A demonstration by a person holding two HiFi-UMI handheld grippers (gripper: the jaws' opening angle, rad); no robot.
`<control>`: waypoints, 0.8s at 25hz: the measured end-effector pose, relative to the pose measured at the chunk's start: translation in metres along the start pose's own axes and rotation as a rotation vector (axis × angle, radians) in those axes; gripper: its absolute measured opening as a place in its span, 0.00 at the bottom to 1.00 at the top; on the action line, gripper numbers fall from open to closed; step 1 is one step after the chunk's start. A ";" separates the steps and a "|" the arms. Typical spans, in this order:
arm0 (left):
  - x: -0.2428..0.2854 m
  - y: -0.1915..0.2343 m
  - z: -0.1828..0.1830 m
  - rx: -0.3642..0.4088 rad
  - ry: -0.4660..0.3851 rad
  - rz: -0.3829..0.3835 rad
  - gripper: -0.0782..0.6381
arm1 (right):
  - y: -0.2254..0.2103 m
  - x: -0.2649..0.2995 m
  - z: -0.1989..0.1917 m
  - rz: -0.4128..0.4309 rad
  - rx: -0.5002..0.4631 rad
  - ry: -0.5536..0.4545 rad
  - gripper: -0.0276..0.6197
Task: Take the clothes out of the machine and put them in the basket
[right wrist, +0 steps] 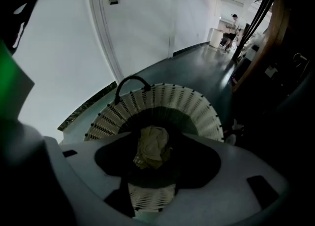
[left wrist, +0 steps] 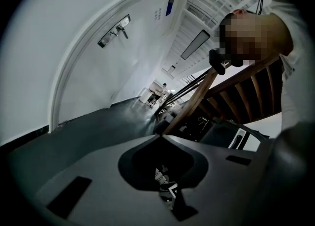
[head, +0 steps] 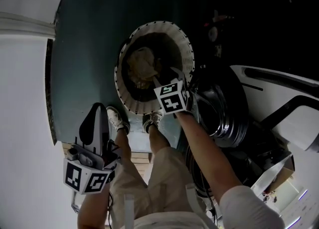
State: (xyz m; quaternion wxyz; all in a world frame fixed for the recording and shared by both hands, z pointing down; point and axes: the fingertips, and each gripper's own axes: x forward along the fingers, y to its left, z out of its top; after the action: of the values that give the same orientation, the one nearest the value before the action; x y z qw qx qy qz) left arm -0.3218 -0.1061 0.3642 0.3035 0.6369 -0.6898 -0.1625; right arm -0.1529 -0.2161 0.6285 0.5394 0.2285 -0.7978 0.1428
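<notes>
Below, the white slatted basket (head: 188, 48) holds one crumpled beige garment (head: 142, 66).

Holds the left tool (head: 98, 109) low at the left side, close to the body, pointing almost level. Keeps its jaws pressed together and empty. Bends the left arm (head: 92, 209) in tight. Stretches the bare right arm (head: 209, 159) far out in front. Points the right tool (head: 167, 79) steeply down, jaws apart, gripping nothing.
</notes>
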 end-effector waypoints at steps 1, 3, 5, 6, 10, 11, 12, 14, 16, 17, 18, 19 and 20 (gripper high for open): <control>-0.002 -0.005 0.009 0.006 -0.009 -0.004 0.13 | -0.004 -0.012 0.004 -0.021 0.004 -0.017 0.40; -0.006 -0.015 0.027 0.020 -0.026 -0.016 0.13 | -0.012 -0.038 0.016 -0.066 0.015 -0.058 0.30; -0.010 -0.026 0.045 0.034 -0.039 -0.026 0.13 | -0.017 -0.064 0.028 -0.105 0.032 -0.091 0.18; -0.012 -0.032 0.052 0.040 -0.040 -0.029 0.13 | -0.020 -0.077 0.032 -0.121 0.041 -0.101 0.13; -0.021 -0.065 0.084 0.042 -0.035 -0.049 0.13 | -0.031 -0.140 0.048 -0.166 0.084 -0.139 0.07; -0.024 -0.075 0.094 0.049 -0.039 -0.058 0.13 | -0.035 -0.156 0.053 -0.172 0.102 -0.154 0.06; -0.025 -0.085 0.105 0.056 -0.046 -0.067 0.13 | -0.039 -0.172 0.058 -0.175 0.121 -0.171 0.06; -0.027 -0.104 0.124 0.068 -0.068 -0.084 0.13 | -0.049 -0.201 0.068 -0.180 0.150 -0.209 0.06; -0.030 -0.121 0.139 0.080 -0.091 -0.098 0.13 | -0.059 -0.231 0.082 -0.182 0.159 -0.256 0.06; -0.031 -0.129 0.145 0.084 -0.100 -0.103 0.13 | -0.063 -0.247 0.088 -0.182 0.156 -0.279 0.06; -0.033 -0.136 0.151 0.087 -0.109 -0.105 0.13 | -0.066 -0.263 0.094 -0.183 0.147 -0.299 0.06; -0.036 -0.142 0.156 0.090 -0.118 -0.106 0.13 | -0.068 -0.278 0.098 -0.185 0.135 -0.317 0.06; -0.038 -0.148 0.162 0.093 -0.128 -0.106 0.13 | -0.071 -0.293 0.101 -0.188 0.123 -0.333 0.06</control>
State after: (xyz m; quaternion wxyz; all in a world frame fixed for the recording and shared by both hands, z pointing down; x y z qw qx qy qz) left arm -0.3071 -0.1152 0.1419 0.2201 0.6742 -0.6799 -0.1863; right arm -0.1044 -0.2632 0.3173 0.3959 0.3551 -0.8409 0.1006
